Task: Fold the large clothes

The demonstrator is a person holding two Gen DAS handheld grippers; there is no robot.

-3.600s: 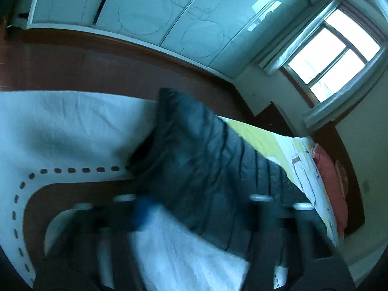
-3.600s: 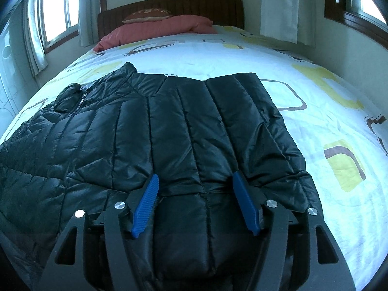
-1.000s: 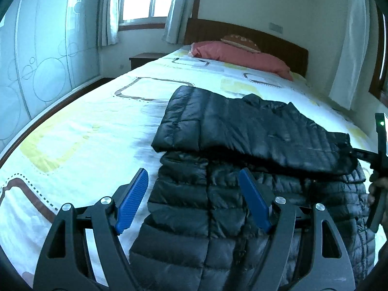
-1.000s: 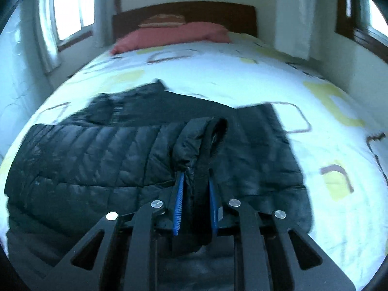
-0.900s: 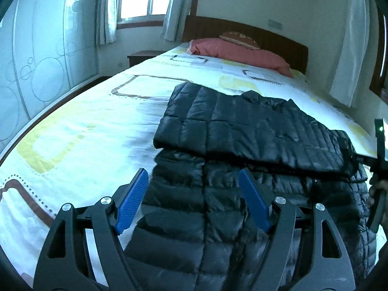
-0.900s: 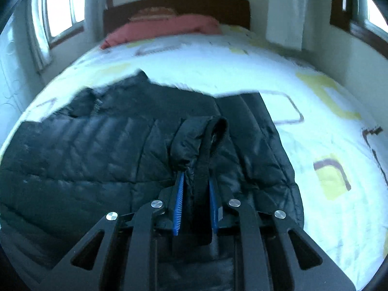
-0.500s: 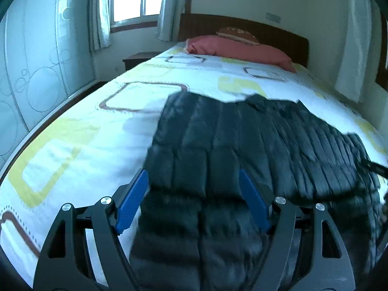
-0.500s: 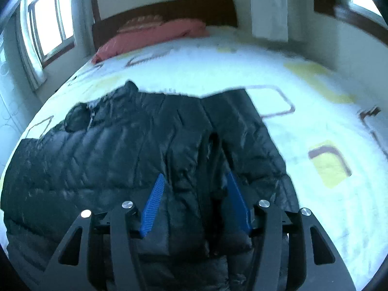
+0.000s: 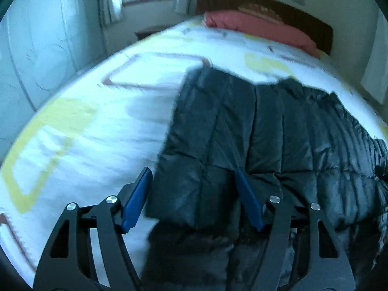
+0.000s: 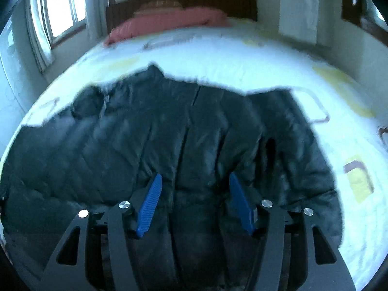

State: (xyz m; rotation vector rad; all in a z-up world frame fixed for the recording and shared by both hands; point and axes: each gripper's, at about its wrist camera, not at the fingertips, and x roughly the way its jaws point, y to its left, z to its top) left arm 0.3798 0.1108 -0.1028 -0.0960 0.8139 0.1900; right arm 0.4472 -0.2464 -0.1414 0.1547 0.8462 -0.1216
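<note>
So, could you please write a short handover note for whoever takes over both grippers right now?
Left gripper: jaws closing, straddling the left edge of the folded-over panel of the black puffer jacket; pads not yet pressing it.
Right gripper: jaws opening, nothing gripped, jacket fabric lying between the pads.
Jacket lies on the patterned bedspread, pink pillow at the headboard.
Done: one part folded across the body.
Left: probably grip the left edge, make the remaining folds, smooth it flat.
</note>
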